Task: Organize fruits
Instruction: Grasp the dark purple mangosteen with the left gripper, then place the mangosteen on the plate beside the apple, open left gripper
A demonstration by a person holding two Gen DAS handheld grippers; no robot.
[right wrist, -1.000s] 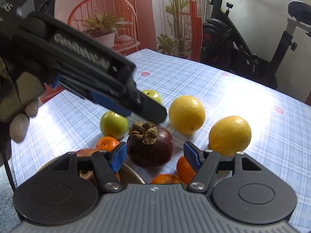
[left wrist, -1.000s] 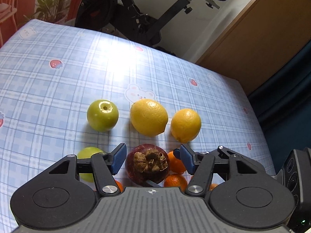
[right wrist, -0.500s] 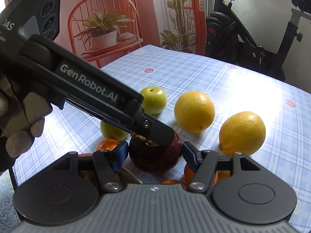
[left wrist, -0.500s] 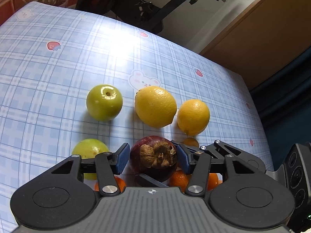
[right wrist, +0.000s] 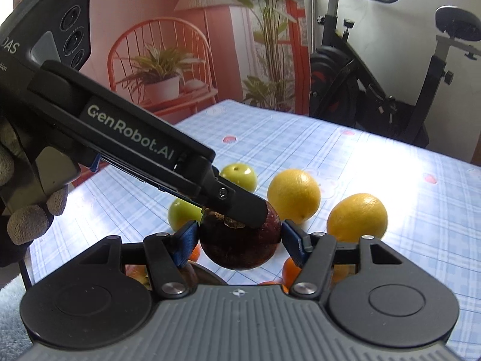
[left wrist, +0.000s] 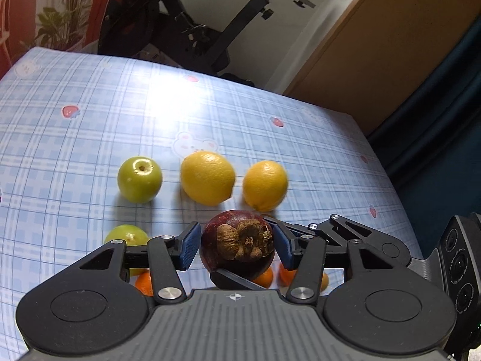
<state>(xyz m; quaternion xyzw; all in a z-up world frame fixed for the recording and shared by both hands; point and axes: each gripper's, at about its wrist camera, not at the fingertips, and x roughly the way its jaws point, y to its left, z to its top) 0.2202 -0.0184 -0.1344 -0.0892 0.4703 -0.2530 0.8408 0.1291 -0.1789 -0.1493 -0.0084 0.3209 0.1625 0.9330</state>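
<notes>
A dark purple mangosteen [left wrist: 237,248] with a dry brown calyx sits between the blue pads of both grippers, lifted above the table. My left gripper [left wrist: 237,248] is closed on it. My right gripper [right wrist: 240,242] also touches it on both sides; it shows in the right wrist view [right wrist: 240,249]. The left gripper's body [right wrist: 141,150] crosses over its top. On the cloth lie two green apples [left wrist: 139,179] [left wrist: 127,236], two lemons [left wrist: 208,177] [left wrist: 264,185] and small oranges [left wrist: 264,278].
The table has a blue plaid cloth [left wrist: 75,138] with strawberry prints. A bowl rim [right wrist: 207,273] with fruit shows under my right gripper. An exercise bike [left wrist: 186,30] stands behind the table; a wooden cabinet [left wrist: 390,45] is at the right.
Both grippers narrowed onto the mangosteen, and it rose off the table. The left wrist view lifted, so the fruit row sits lower and farther.
</notes>
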